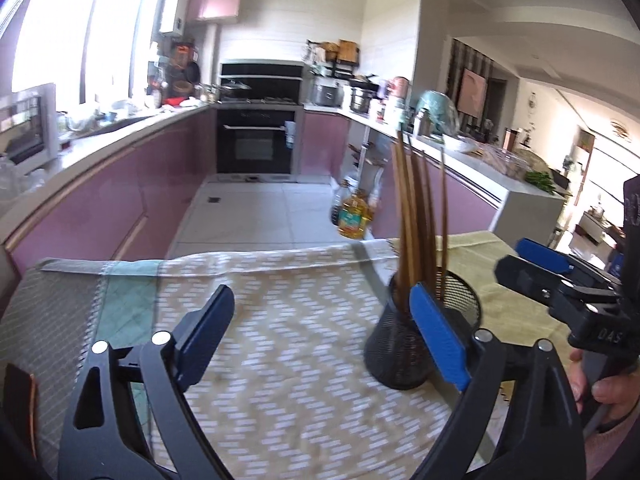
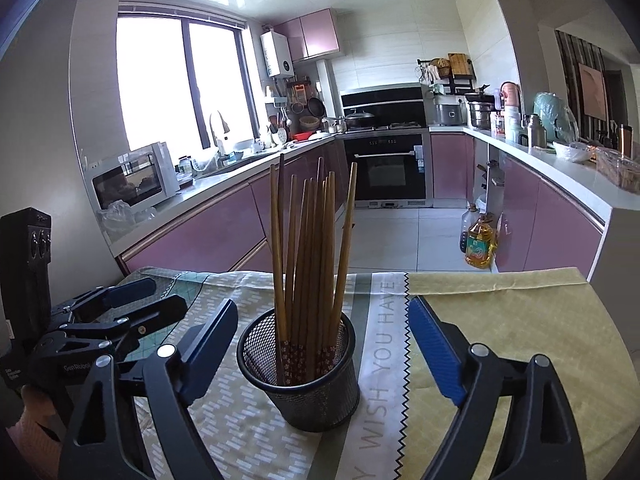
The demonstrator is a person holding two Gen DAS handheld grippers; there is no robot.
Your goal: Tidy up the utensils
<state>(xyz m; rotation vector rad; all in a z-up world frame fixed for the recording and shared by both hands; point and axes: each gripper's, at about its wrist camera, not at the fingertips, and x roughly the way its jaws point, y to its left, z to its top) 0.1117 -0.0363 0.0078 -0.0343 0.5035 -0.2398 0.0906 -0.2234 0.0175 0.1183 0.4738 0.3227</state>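
A black mesh holder stands upright on the cloth-covered table, holding several wooden chopsticks with patterned red ends down. My right gripper is open and empty, its blue pads on either side of the holder and a little nearer the camera. My left gripper is open and empty over the zigzag cloth; the holder with the chopsticks sits just behind its right pad. The left gripper also shows in the right wrist view at the left. The right gripper shows in the left wrist view at the right.
The table carries a zigzag-patterned cloth and a yellow cloth with a lettered strip between. Beyond the far table edge are the kitchen floor, an oil bottle, purple cabinets and an oven.
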